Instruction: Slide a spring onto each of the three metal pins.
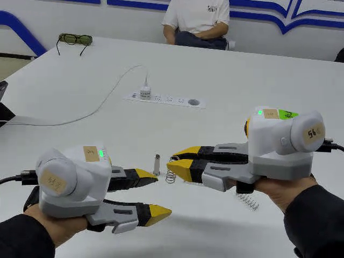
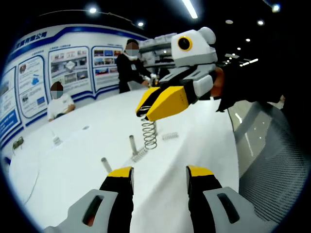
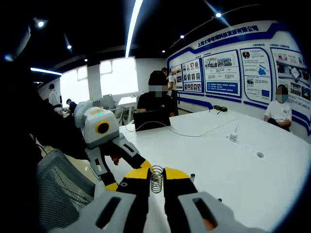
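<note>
My right gripper (image 1: 172,162) is shut on a small coil spring (image 1: 171,176), which hangs from its yellow tips just right of an upright metal pin (image 1: 157,164). In the right gripper view the spring (image 3: 156,178) stands pinched between the jaws of that gripper (image 3: 156,174). My left gripper (image 1: 157,193) is open, low and to the left, with nothing between its fingers. From the left gripper (image 2: 160,172) I see the held spring (image 2: 149,133), two pins (image 2: 132,144) (image 2: 106,164) and loose springs (image 2: 139,154) (image 2: 170,136) lying on the white table.
Another loose spring (image 1: 247,200) lies under my right hand. Mid-table sits a power strip (image 1: 164,99) with a plugged-in cable (image 1: 102,105); glasses (image 1: 75,38) lie at the far left. A person (image 1: 196,21) sits at the far edge.
</note>
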`<state>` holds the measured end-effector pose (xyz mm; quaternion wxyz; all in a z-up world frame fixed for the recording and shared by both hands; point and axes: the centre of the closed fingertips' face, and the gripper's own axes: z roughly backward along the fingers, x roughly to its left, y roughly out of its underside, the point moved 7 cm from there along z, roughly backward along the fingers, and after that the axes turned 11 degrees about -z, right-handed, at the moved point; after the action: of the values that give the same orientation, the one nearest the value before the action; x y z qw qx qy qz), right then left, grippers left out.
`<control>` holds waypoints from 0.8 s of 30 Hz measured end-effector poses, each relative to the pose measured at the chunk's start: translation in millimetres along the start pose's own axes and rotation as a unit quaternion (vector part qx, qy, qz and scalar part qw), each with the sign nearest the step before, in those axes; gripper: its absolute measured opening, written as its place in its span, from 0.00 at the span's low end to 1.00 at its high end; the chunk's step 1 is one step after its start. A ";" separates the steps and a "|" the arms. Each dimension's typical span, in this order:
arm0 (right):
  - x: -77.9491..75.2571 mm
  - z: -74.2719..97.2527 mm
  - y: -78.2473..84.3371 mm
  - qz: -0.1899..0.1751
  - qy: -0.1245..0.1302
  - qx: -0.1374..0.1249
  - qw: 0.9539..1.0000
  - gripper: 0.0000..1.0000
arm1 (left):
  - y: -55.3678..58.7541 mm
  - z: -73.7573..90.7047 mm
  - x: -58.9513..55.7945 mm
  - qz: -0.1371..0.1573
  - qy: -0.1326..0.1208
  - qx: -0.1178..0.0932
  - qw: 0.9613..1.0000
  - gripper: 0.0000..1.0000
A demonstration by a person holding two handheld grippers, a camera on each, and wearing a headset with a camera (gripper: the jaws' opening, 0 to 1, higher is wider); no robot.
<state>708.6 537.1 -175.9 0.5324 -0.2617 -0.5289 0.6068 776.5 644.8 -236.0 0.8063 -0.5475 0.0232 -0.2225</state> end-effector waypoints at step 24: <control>-40.0 -38.1 -25.7 0.032 0.069 -0.024 0.997 0.11 | 12.0 4.1 -7.5 0.033 -0.065 -0.008 0.997 0.54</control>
<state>763.5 510.7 -173.7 0.5414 -0.3330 -0.4964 0.5912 774.9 654.9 -246.6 0.8085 -0.5665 -0.0092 -0.1594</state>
